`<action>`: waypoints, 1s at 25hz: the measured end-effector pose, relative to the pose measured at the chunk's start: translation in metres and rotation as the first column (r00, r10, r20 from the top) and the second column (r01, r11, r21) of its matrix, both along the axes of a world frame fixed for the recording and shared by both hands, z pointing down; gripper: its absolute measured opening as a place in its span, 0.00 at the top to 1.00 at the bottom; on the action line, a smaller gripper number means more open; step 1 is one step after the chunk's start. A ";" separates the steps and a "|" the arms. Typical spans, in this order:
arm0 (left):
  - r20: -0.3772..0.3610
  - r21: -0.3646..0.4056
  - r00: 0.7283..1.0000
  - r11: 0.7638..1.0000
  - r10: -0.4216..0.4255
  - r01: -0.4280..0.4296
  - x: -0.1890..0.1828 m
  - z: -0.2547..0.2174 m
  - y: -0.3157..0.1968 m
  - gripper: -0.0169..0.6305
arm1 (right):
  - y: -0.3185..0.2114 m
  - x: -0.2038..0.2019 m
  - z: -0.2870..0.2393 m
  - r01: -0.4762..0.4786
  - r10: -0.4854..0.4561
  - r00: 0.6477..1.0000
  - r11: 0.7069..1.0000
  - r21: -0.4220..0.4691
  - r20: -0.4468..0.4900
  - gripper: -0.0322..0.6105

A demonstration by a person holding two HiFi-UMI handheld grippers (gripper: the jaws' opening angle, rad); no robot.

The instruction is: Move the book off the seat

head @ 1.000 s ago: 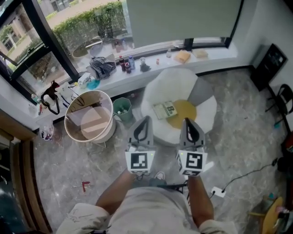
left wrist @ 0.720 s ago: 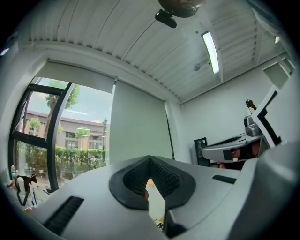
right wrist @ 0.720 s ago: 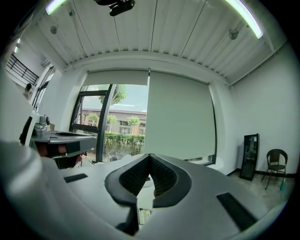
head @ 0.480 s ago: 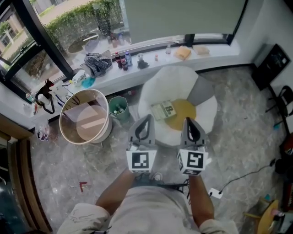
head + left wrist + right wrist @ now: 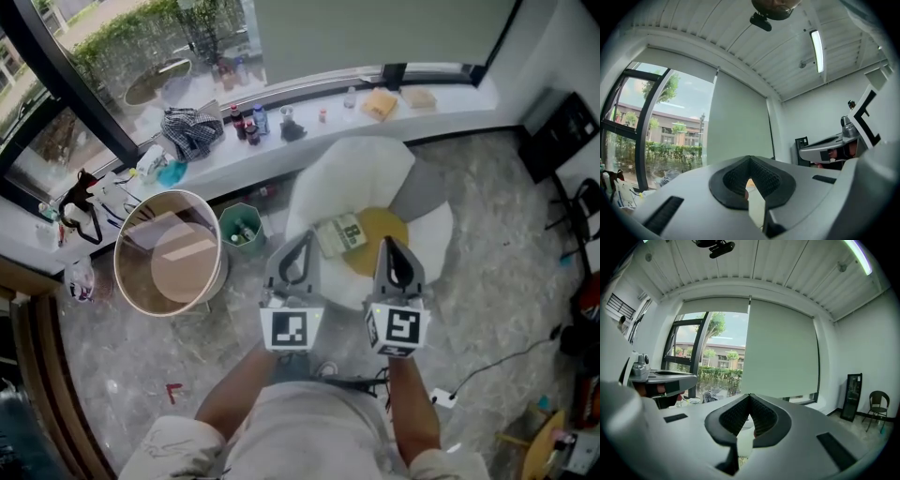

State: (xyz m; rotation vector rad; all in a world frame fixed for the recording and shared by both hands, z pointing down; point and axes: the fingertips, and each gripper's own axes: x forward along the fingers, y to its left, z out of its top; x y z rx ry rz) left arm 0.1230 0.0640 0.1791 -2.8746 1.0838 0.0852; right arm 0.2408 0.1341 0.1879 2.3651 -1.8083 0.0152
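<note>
Step in hand: approach; left hand-held gripper [image 5: 301,246] and right hand-held gripper [image 5: 388,246] are clenched, empty, short of the book [image 5: 339,233] on the seat [image 5: 356,167]; next move: open jaws, straddle a book edge

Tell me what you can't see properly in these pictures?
- Book cover words: head view, too small to read.
- Seat front edge: head view, partly hidden behind the left tongs and right tongs.
- Bottles on the sill: head view, labels too small.
- Black chair: head view, cut off by the right edge.
</note>
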 end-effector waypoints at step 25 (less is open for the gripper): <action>0.095 -0.154 0.990 0.984 0.108 -0.092 0.091 0.142 -0.108 0.97 | -0.107 0.071 0.163 -0.043 0.078 0.980 0.981 -0.187 0.182 0.94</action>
